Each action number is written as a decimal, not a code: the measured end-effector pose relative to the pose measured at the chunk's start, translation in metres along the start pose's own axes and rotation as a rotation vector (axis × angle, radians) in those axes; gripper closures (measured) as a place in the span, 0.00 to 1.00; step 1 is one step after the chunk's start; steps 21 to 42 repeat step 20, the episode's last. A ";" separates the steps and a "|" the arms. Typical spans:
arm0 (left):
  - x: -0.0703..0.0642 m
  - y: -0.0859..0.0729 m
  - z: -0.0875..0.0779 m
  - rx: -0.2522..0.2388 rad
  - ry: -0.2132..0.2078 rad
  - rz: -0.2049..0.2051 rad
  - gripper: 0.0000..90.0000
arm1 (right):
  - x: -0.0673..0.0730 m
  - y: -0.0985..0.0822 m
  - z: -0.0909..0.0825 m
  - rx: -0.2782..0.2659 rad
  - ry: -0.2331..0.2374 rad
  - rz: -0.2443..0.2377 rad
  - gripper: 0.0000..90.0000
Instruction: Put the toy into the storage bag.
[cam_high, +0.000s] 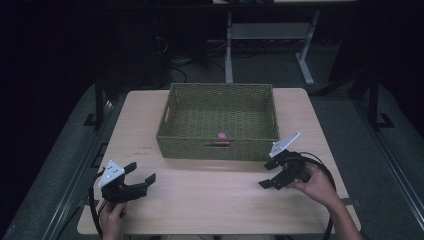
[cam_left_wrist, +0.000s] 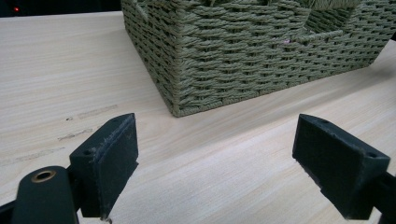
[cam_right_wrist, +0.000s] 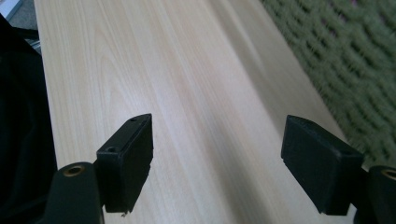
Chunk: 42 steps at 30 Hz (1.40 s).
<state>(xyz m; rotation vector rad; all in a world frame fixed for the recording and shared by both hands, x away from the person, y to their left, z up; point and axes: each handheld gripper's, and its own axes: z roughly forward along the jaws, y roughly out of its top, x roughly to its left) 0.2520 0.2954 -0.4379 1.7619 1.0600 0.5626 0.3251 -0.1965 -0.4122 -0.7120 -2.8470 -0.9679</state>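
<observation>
Small pink object (cam_high: 221, 137) lies inside olive woven rectangular basket (cam_high: 176, 145), at near wall. Both grippers, left (cam_high: 141, 173) and right (cam_high: 266, 181), wide, empty, before basket on pale wood tabletop (cam_high: 210, 200). Lift your right gripper over near rim, descend straight, avoid snagging weave.

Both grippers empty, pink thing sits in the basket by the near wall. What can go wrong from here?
1. The pink object lies tight against the basket's near wall, so a jaw reaching in may catch the rim or wall and shove the basket.
2. The right gripper, jaws open, hangs close to the basket's near right corner; a reach could clip it.
3. The left gripper, also open, faces the near left corner and could nudge it.
</observation>
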 end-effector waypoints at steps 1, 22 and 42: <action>0.000 0.000 0.000 0.000 0.001 -0.001 0.15 | 0.000 -0.001 0.000 0.004 -0.001 0.001 0.27; 0.000 0.001 0.001 -0.002 0.000 0.006 0.15 | 0.014 -0.029 -0.002 -0.046 -0.036 0.033 0.27; 0.000 0.001 0.001 -0.002 0.000 0.006 0.15 | 0.014 -0.029 -0.002 -0.046 -0.036 0.033 0.27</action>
